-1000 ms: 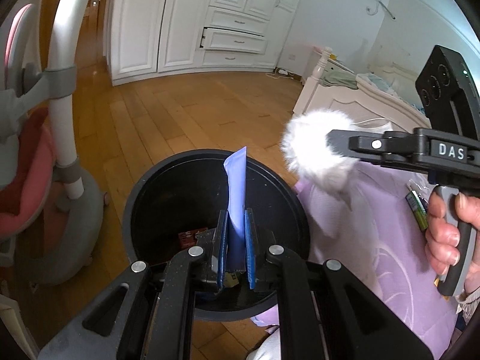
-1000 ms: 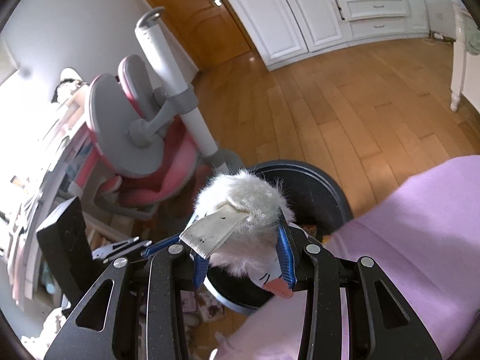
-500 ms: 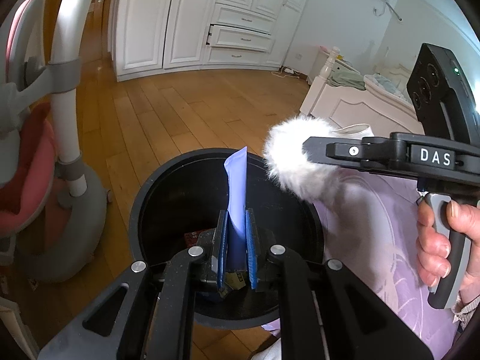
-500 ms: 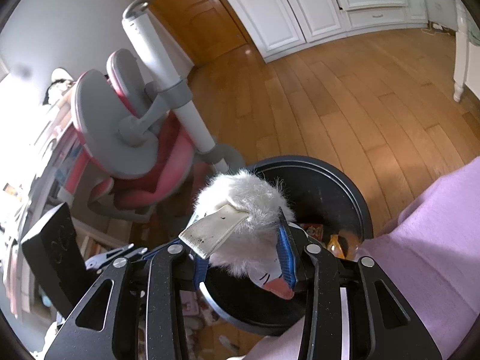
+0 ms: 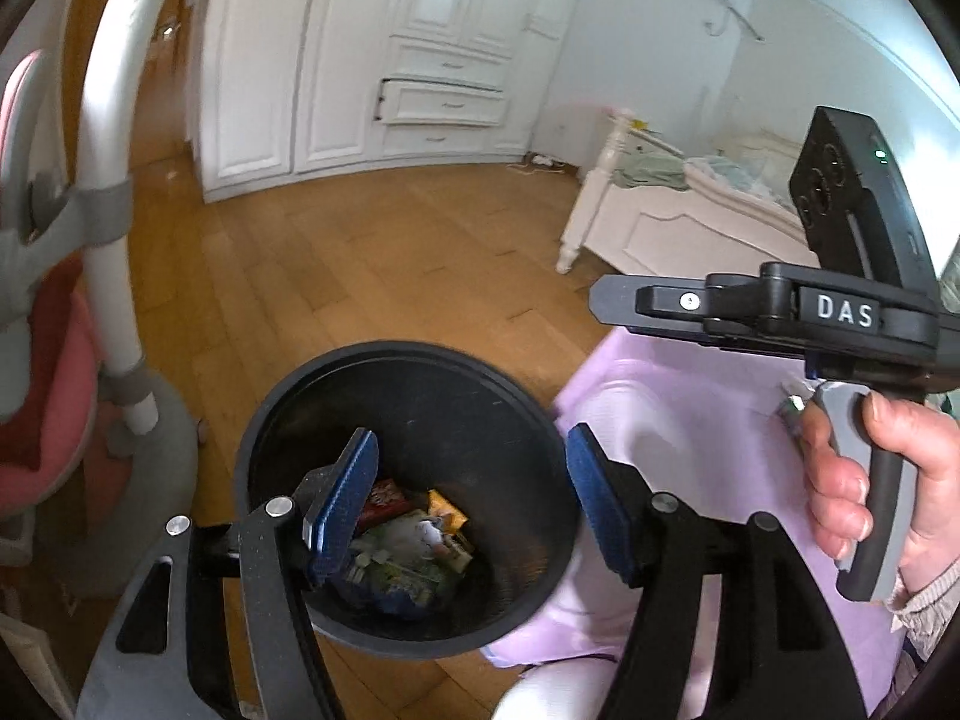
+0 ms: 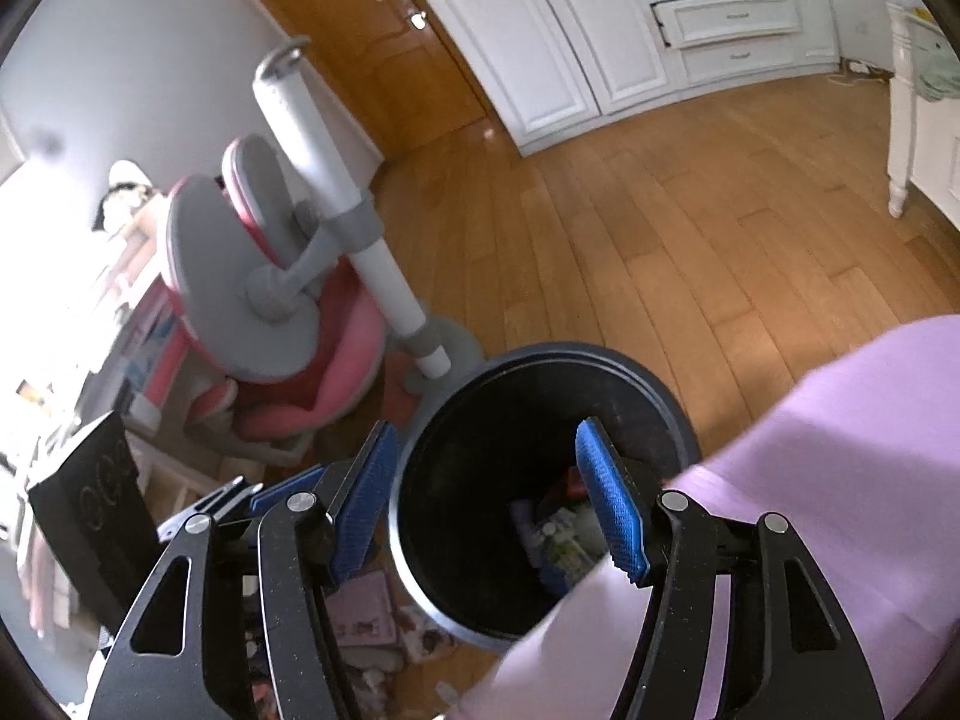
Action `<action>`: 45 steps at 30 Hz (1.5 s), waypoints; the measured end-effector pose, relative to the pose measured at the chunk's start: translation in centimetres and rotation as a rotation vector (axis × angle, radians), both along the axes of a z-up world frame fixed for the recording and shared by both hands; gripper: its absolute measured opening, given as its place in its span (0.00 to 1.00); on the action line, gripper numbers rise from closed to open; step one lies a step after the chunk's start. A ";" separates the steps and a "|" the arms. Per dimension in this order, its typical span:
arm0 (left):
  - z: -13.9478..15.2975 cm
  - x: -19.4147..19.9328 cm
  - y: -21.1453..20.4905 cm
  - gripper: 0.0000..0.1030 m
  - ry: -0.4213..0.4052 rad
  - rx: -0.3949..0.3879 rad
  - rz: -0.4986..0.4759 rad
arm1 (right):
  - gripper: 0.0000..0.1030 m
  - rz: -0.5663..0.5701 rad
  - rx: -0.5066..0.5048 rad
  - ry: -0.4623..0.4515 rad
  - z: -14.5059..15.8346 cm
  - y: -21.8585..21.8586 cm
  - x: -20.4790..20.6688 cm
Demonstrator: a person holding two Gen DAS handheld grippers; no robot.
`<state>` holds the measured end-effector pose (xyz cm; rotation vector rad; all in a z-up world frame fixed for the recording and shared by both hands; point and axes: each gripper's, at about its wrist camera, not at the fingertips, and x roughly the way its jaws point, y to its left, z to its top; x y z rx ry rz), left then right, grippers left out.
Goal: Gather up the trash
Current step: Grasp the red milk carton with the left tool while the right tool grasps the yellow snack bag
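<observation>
Your left gripper (image 5: 471, 504) has its blue fingers (image 5: 348, 504) spread apart with nothing between them; they have just been opening, and they frame the mouth of the bin (image 5: 336, 387) below. Your right gripper (image 6: 486, 501) is likewise released and empty, its fingers (image 6: 609, 507) having just opened over the same bin (image 6: 648, 369). Both grippers tilt downward toward it. Trash (image 5: 408, 546) lies heaped at the bin's bottom, a jumble of wrappers with no single long axis to read. In the left view your right hand (image 5: 870, 480) wraps the grey handle, knuckles toward the camera. The bin stands upright on the wood floor (image 6: 690, 252), touching the lilac sheet (image 6: 840, 450), beside the pink chair (image 6: 288, 324).
</observation>
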<state>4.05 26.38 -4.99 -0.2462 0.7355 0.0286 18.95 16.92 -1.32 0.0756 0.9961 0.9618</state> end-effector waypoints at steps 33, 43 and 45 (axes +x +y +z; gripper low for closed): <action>-0.2 4.1 -24.3 0.64 0.043 -0.106 -0.548 | 0.61 -0.326 -0.011 -0.085 3.1 -32.8 -5.5; -1.9 5.7 -26.4 0.64 0.114 -0.114 -0.582 | 0.67 -0.433 -0.041 0.006 -0.3 -40.5 -11.3; -2.3 5.8 -26.5 0.64 0.122 -0.110 -0.585 | 0.67 -0.450 -0.055 0.040 -1.4 -41.5 -12.6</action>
